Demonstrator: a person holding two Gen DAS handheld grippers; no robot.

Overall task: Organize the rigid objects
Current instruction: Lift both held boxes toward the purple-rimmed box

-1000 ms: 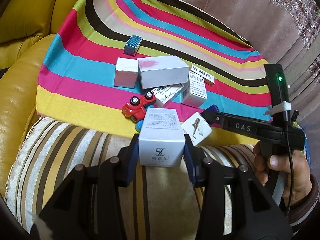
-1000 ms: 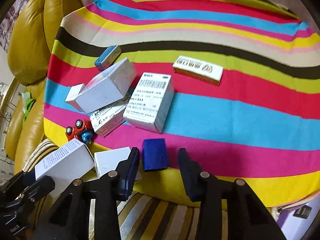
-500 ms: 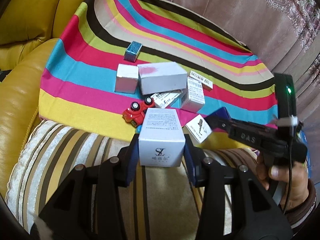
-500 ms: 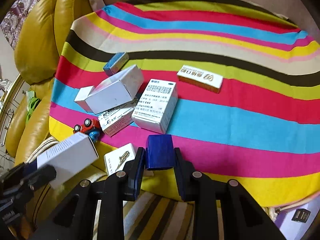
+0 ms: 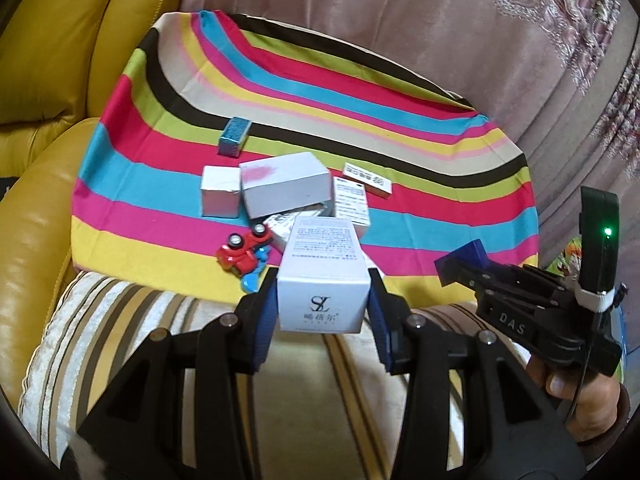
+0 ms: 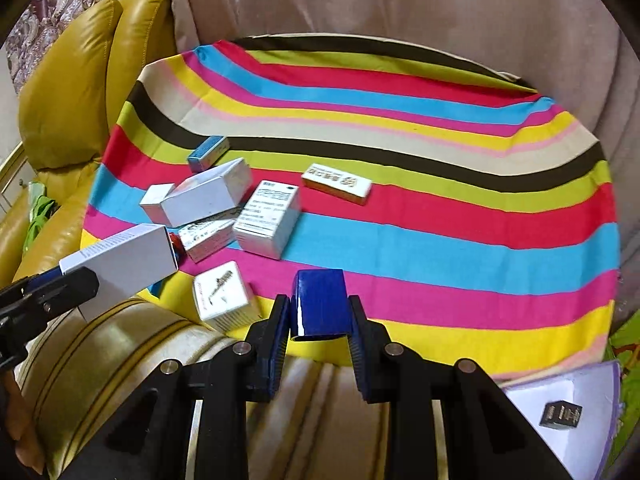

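**Between both pairs of fingers: one box each, clear of the cloth**

Between the fingers of the right gripper (image 6: 319, 322), clamped by its two sides: a small glossy blue box (image 6: 319, 302), lifted off the near edge of the striped cloth (image 6: 440, 240). Pinched by the left gripper (image 5: 323, 308) in the same way: a tall white box (image 5: 323, 276) with a logo on its near end, held above the near left of the cloth. Neither pair spread wide; both pressed flat on cardboard.

Just beside the blue box, to its left on the cloth: a small white carton (image 6: 222, 294) with a dark drawing. Farther off, a huddle of white cartons (image 6: 240, 208), touching or leaning on one another, with a red toy car (image 5: 242, 248) at its near left edge and a small teal box (image 5: 234, 138) beyond. Well apart to the right of the huddle: a flat white packet (image 6: 338, 182). Under it all, a striped cushion (image 5: 160, 340) on a yellow leather sofa (image 5: 36, 200).

Judged as the carry step, both hands loaded. Best done by keeping each box level and raised enough to pass over the huddle, moving one hand at a time to avoid crossing paths, then lowering squarely onto open cloth before easing the fingers apart. Worth watching: light cartons tip easily on soft fabric.
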